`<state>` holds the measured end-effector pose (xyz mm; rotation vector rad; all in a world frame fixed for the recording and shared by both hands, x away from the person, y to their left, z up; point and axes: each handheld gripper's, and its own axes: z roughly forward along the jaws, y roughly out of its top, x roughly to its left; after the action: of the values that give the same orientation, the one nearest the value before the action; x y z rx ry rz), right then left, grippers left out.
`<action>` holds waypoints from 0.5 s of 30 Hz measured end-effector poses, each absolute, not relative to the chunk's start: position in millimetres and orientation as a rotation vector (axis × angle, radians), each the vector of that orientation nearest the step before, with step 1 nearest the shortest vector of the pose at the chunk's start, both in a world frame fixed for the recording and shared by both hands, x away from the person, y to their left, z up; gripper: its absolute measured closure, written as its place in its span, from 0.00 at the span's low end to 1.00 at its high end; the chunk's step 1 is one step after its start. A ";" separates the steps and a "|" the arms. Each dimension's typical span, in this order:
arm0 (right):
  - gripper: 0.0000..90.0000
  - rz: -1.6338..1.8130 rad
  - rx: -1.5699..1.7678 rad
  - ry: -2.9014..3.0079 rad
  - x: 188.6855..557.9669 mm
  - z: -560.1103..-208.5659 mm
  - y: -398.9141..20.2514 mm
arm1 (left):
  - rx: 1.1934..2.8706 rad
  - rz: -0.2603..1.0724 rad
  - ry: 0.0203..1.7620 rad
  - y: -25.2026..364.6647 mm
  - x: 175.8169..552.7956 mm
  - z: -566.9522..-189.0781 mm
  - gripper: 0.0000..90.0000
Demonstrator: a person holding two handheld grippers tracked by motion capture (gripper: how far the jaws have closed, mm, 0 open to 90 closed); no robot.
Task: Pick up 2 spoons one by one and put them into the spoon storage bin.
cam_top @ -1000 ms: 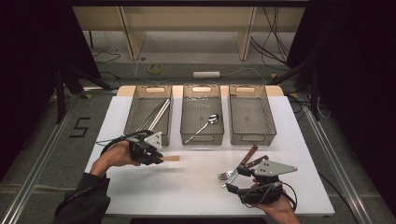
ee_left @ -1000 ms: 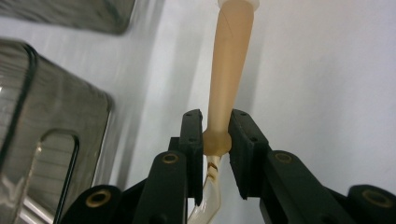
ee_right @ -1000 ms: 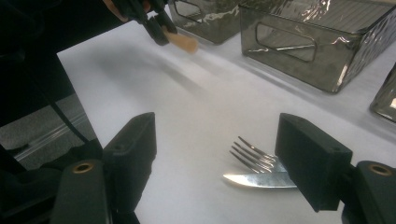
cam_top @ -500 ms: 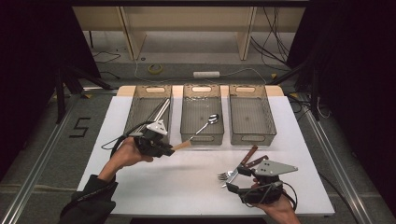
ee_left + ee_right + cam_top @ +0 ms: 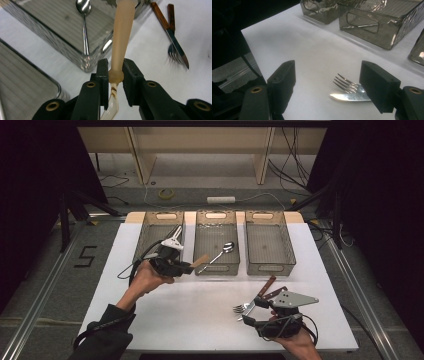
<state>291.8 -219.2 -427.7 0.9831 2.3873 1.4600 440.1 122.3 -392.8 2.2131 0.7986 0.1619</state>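
Left gripper view: the left tongs point(image 5: 115, 72) are clenching a tan-handled utensil point(image 5: 121, 37) only at its neck, hovering beside the middle basket point(image 5: 216, 268) — it could be pivoting or slipping. Right tongs point(image 5: 327, 87), released, are straddling the fork point(image 5: 348, 86) on the tabletop point(image 5: 200, 310).

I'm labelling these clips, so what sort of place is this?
Probably a lab data-collection station, not a kitchen: a white table with three mesh bins for sorting cutlery, dark curtains around, and loose cables on the floor.
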 end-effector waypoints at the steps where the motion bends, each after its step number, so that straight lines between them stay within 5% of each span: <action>1: 0.34 1.458 0.982 2.388 291.8 -427.8 -219.3 | 2.208 0.163 0.802 119.3 442.1 -391.0 0.84; 15: 0.33 1.461 0.980 2.385 291.7 -427.2 -221.8 | 2.107 0.175 0.866 83.7 466.3 -375.9 0.84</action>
<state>291.7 -221.8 -427.2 0.9801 2.3851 1.4606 466.3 83.7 -375.9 2.1071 0.8661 0.1747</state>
